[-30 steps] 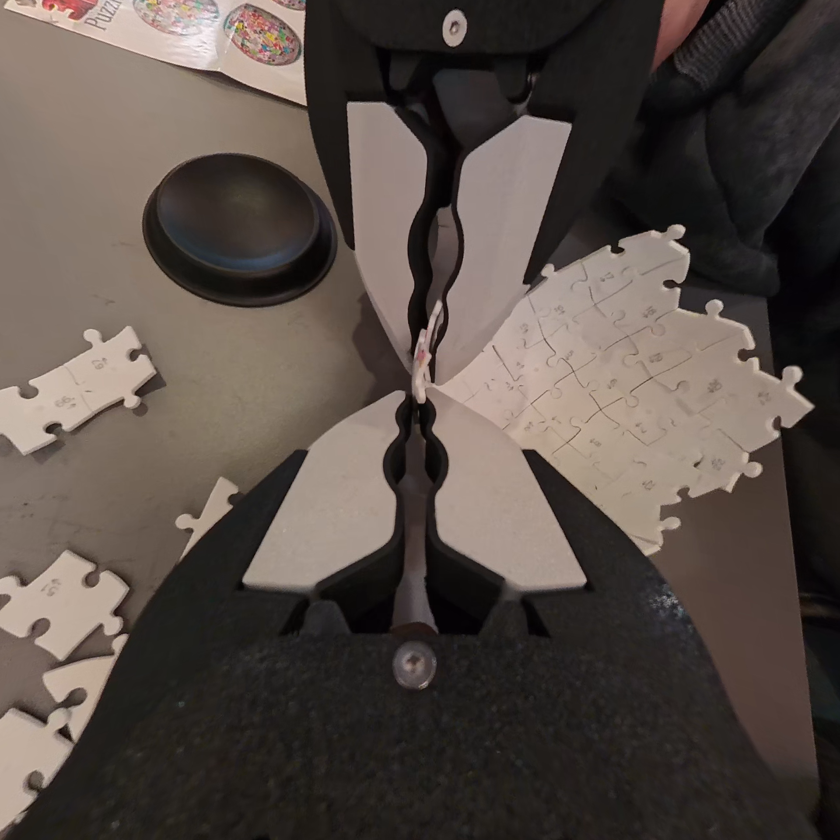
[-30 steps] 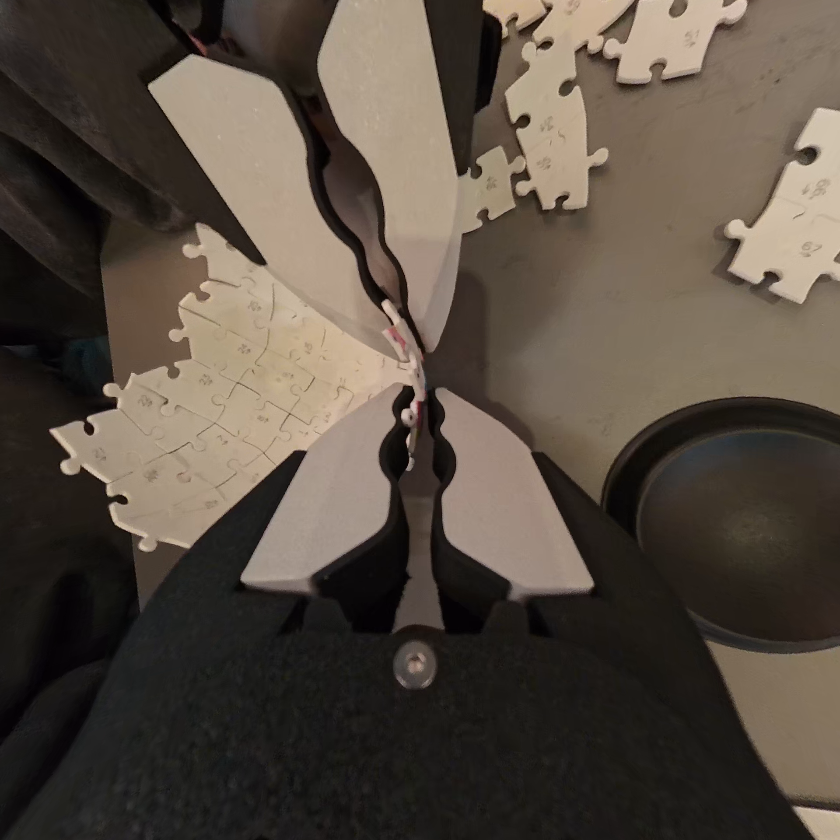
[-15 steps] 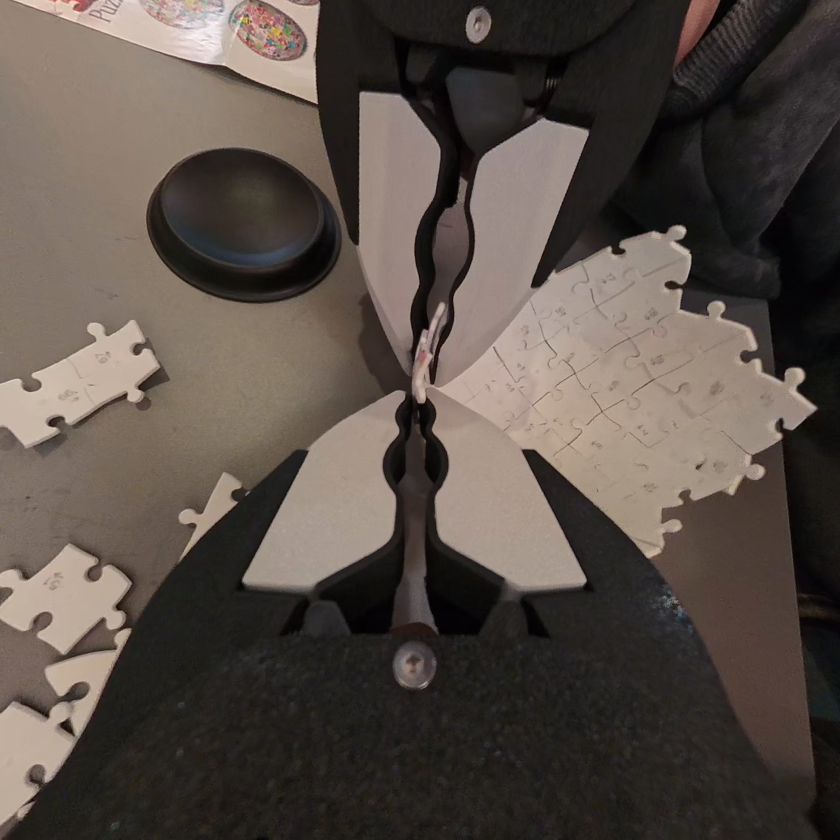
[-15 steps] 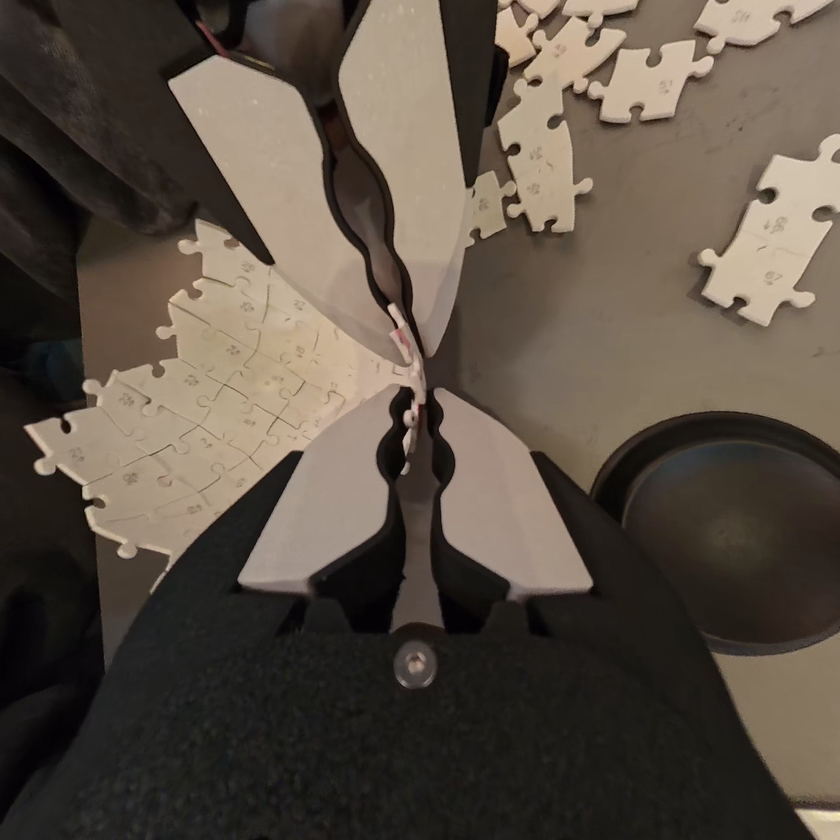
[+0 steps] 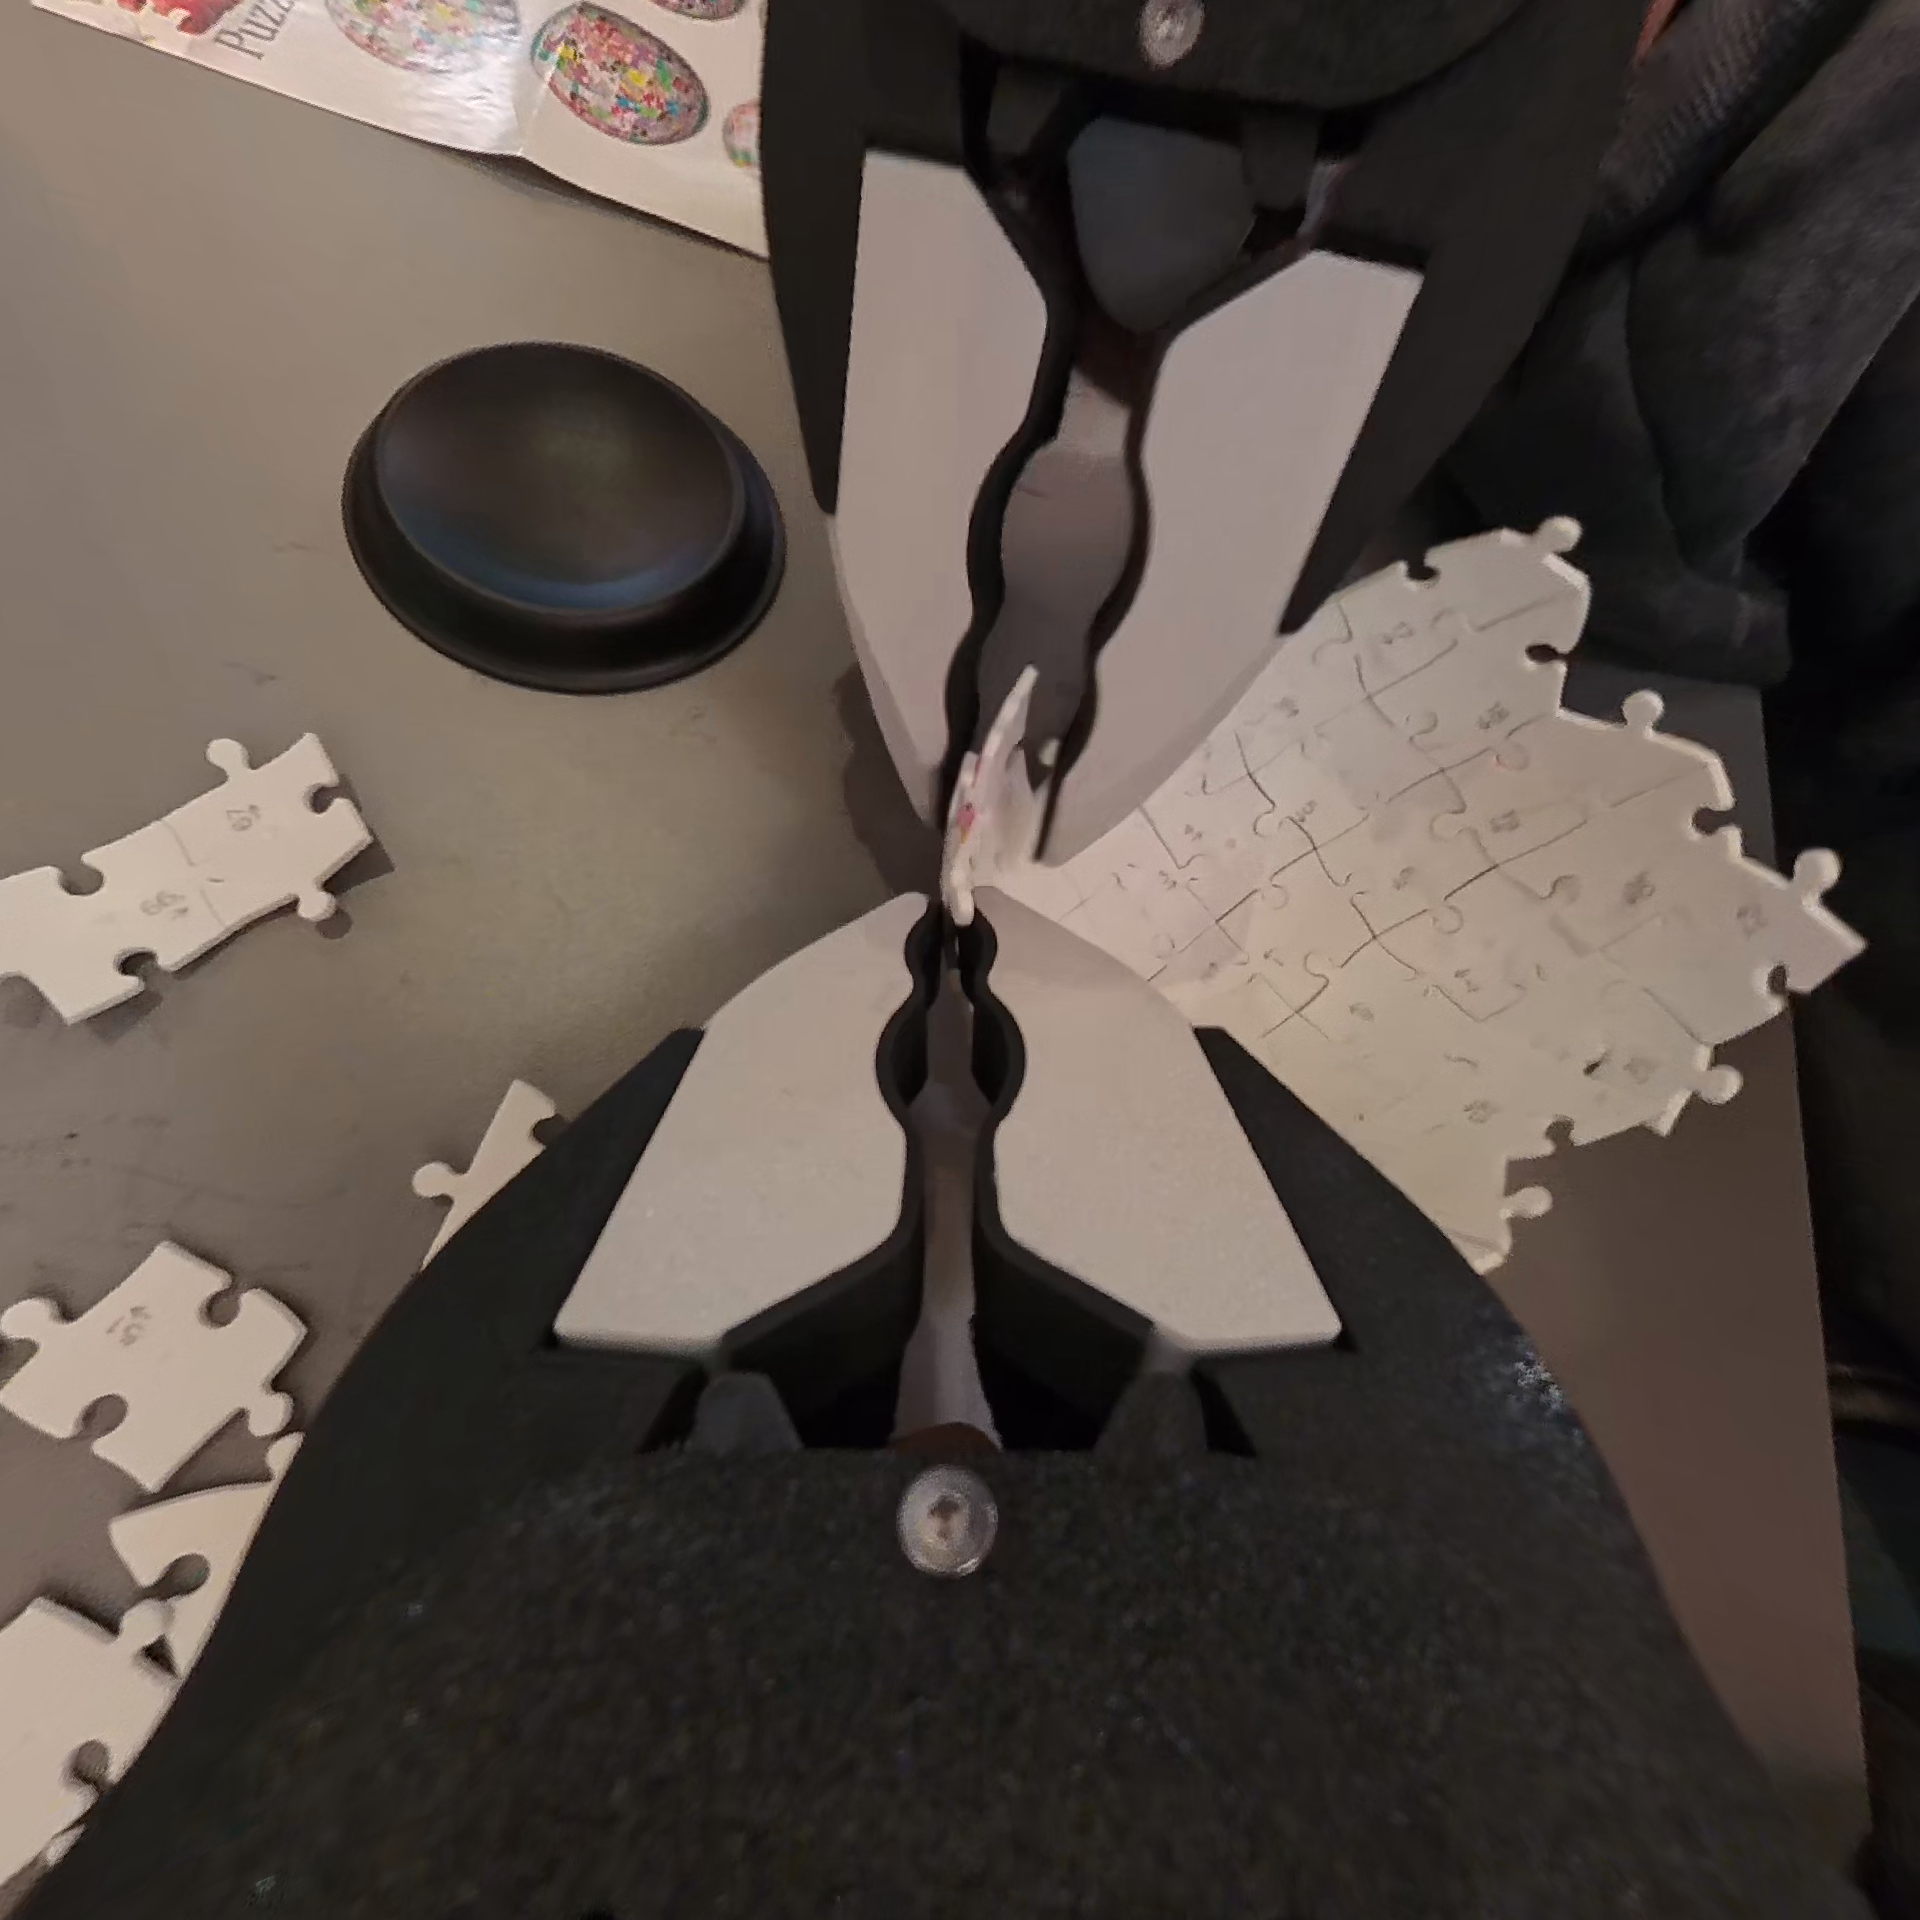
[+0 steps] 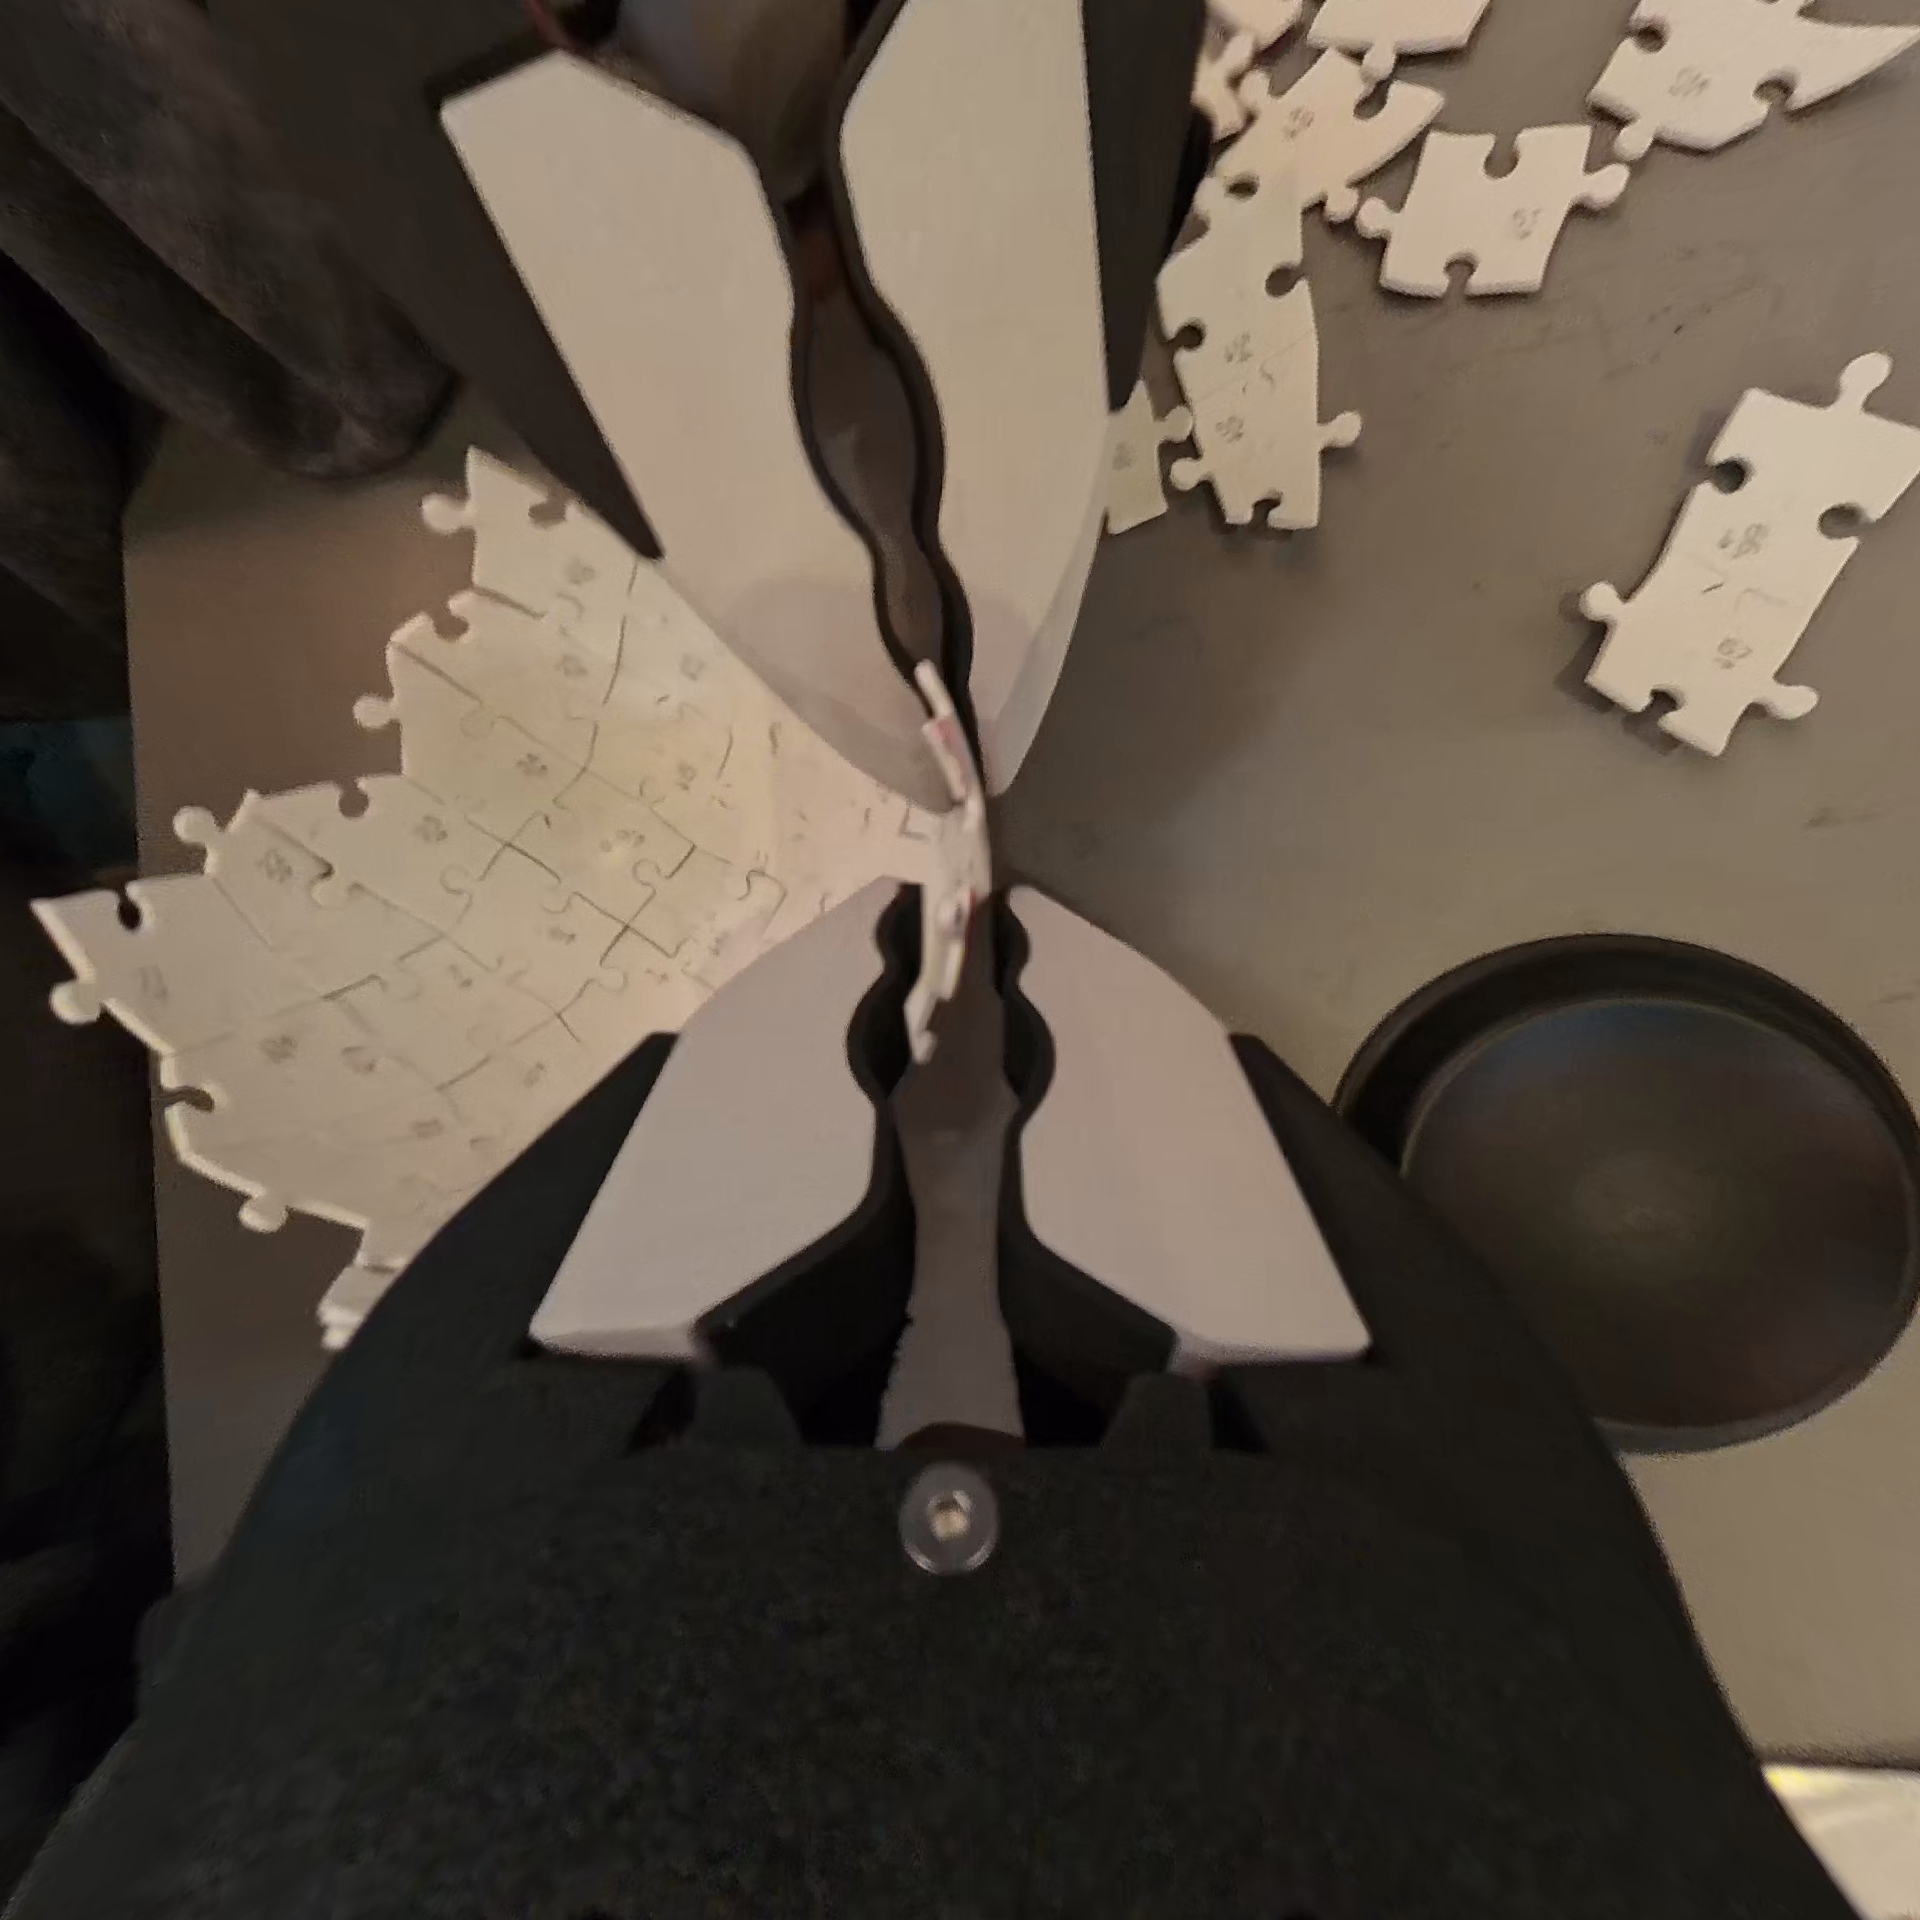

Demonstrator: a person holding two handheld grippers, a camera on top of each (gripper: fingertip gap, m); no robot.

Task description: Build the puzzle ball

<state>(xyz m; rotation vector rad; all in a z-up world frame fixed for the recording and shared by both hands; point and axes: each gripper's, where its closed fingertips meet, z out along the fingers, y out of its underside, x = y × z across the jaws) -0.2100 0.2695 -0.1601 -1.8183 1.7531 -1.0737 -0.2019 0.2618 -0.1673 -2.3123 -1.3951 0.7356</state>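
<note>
left tongs (image 5: 951, 914) clamping puzzle section (image 5: 1475, 894), black stand (image 5: 561, 520)

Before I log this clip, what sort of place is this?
Likely a hobby or work table indoors: a grey tabletop strewn with loose puzzle pieces, a printed puzzle leaflet and a black round stand.

Small handwritten-looking numbers sit on the white backs of the loose puzzle pieces (image 5: 197, 862) lying on the counter to the left of the left jaws, and on each piece of the assembled puzzle section (image 5: 1475, 894) to their right. A printed leaflet (image 5: 499, 83) beyond the jaws, far left, carries lettering beside colourful ball pictures.
</note>
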